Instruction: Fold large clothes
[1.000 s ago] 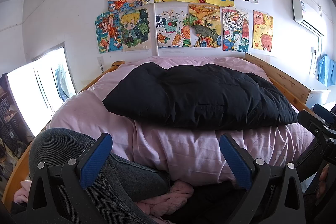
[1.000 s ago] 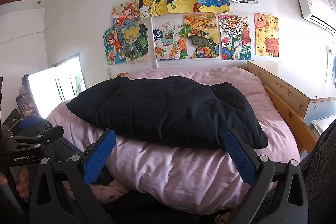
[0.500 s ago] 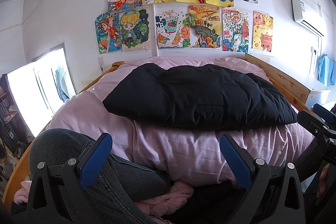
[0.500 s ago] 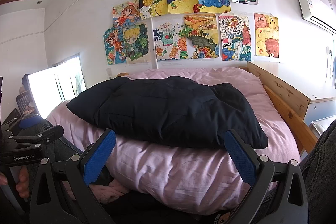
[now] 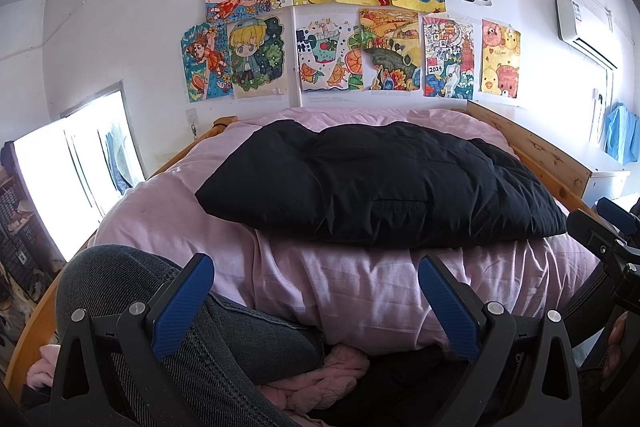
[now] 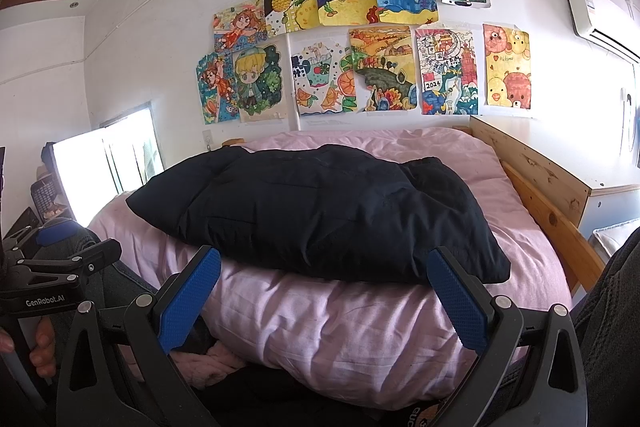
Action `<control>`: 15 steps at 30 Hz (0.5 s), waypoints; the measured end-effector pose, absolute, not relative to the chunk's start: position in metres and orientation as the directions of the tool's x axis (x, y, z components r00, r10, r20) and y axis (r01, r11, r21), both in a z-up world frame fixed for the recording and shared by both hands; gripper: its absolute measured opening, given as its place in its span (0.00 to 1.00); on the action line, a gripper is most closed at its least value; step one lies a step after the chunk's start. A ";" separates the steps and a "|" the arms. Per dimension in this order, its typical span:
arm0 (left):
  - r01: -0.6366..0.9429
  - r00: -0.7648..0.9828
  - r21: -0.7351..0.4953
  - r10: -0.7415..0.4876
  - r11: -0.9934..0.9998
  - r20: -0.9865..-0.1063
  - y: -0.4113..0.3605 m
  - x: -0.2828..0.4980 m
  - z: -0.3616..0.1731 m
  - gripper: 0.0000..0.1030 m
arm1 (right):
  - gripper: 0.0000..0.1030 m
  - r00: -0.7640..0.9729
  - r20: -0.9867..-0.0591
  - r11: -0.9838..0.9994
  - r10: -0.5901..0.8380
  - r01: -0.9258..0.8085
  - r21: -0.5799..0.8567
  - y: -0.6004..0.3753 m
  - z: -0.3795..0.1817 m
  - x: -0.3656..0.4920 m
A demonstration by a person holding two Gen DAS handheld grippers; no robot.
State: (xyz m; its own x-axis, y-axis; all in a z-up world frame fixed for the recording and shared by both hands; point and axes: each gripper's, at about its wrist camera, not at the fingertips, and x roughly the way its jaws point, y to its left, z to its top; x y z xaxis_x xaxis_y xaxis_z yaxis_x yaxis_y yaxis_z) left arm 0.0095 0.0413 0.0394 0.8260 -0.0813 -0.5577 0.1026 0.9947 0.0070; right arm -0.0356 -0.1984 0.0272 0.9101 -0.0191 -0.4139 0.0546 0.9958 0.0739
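Nothing moved; black jacket (image 5: 376,183) lies beyond open jaws.

Children's drawings (image 5: 352,23) taped on white wall; air conditioner (image 5: 586,29) (upper right); wooden bed frame (image 6: 548,211).

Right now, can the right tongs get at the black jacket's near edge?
Probably yes. The right tongs are open and point at the black jacket, which lies on top of the pink duvet. Nothing sits between them and its near edge; they are not touching it.
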 end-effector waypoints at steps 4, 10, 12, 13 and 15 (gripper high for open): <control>0.102 0.826 0.006 -0.082 0.995 -0.558 0.040 0.009 0.039 1.00 | 0.99 0.910 -0.415 0.996 -0.020 0.056 0.075 -0.198 0.027 -0.035; 0.098 0.826 0.007 -0.077 0.995 -0.559 0.038 0.009 0.039 1.00 | 0.99 0.910 -0.414 0.996 -0.020 0.055 0.074 -0.197 0.027 -0.036; 0.091 0.825 0.010 -0.070 0.996 -0.561 0.039 0.009 0.039 1.00 | 0.99 0.909 -0.416 0.996 -0.020 0.056 0.074 -0.197 0.027 -0.035; 0.092 0.825 0.012 -0.070 0.996 -0.561 0.040 0.010 0.039 1.00 | 0.99 0.909 -0.416 0.996 -0.020 0.056 0.074 -0.197 0.028 -0.036; 0.095 0.825 0.015 -0.070 0.995 -0.561 0.042 0.011 0.039 1.00 | 0.99 0.909 -0.415 0.996 -0.020 0.056 0.074 -0.196 0.027 -0.036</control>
State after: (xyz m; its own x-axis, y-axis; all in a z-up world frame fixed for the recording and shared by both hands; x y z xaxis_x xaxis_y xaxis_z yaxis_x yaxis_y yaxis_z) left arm 0.0106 0.0425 0.0393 0.8246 -0.0698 -0.5614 0.0948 0.9954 0.0155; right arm -0.0356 -0.1962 0.0275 0.9095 -0.0203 -0.4152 0.0562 0.9956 0.0744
